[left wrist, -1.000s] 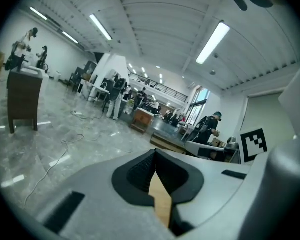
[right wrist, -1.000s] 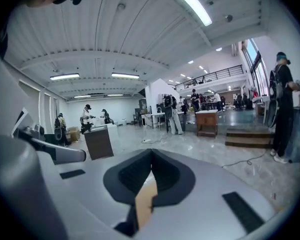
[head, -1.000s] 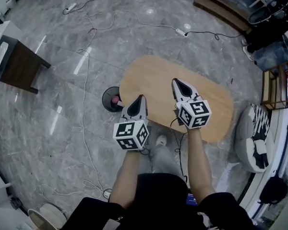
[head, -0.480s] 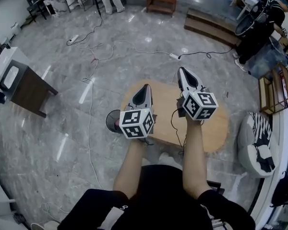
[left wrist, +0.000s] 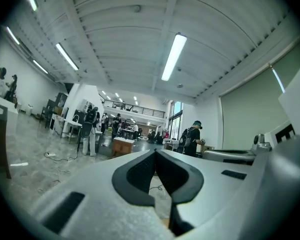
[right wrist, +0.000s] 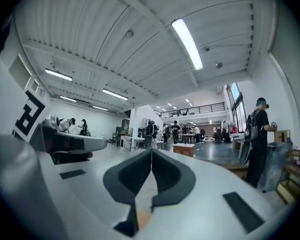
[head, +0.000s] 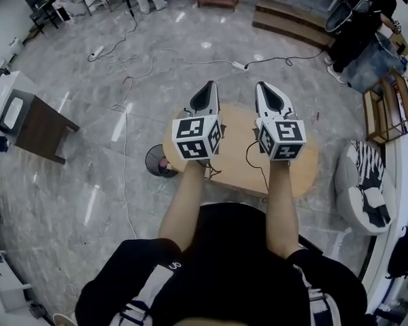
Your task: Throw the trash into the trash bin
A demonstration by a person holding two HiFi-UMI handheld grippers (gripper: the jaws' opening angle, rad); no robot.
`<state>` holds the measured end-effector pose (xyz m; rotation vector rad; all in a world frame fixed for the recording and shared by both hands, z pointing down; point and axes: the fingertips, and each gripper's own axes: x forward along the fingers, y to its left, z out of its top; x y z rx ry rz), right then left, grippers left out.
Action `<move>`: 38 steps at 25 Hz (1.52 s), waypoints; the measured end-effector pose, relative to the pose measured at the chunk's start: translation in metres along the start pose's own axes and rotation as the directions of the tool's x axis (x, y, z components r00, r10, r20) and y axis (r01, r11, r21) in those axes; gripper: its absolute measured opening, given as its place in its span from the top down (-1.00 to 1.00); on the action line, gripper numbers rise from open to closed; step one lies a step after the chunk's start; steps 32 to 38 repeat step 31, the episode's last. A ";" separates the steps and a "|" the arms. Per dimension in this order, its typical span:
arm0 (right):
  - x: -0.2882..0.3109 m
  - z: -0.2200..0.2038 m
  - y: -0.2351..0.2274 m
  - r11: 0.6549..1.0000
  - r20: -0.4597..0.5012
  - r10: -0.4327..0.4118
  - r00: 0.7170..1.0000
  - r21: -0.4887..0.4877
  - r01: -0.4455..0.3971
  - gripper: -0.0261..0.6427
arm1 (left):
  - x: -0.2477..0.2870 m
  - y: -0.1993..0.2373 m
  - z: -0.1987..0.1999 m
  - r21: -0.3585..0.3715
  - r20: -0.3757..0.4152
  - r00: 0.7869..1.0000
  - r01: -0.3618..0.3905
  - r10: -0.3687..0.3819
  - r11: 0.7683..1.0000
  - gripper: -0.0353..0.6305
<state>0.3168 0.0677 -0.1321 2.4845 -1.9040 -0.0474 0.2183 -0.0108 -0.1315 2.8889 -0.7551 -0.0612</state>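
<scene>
Grey marble floor [head: 88, 182] with trailing cables; the oval wooden counter [head: 234, 148] is bare of trash.

Head view: the 2 tongs sit side by side above the counter, left tongs [head: 209, 85] and right tongs [head: 266, 87], both pointing away from the person. The trash bin [head: 156, 161] stands on the floor just beside the counter's left end, below and left of the left tongs, so the left hand is nearer. A pink scrap [head: 164, 161] shows inside it, likely the trash, already binned.

Left gripper view: left tongs [left wrist: 155, 152] closed tip to tip, nothing between. Only ceiling and hall, no bin.

Right gripper view: right tongs [right wrist: 151, 150] closed and empty, no bin either.
</scene>
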 end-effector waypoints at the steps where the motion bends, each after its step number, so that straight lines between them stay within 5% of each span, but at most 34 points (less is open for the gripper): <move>1: -0.003 -0.003 -0.003 1.000 -0.001 -0.004 1.000 -0.007 0.004 0.89 | 0.003 -0.005 0.001 0.015 0.004 1.000 -0.001 0.001 1.000 0.88; 15: -0.028 -0.029 -0.072 0.998 -0.029 -0.061 0.998 -0.001 0.061 0.89 | 0.047 -0.081 -0.030 0.066 -0.037 0.996 0.081 -0.078 0.995 0.88; 38: -0.034 -0.028 -0.090 0.997 -0.001 -0.068 0.998 0.046 0.068 0.89 | 0.049 -0.092 -0.038 0.072 -0.042 0.997 0.062 -0.059 0.996 0.88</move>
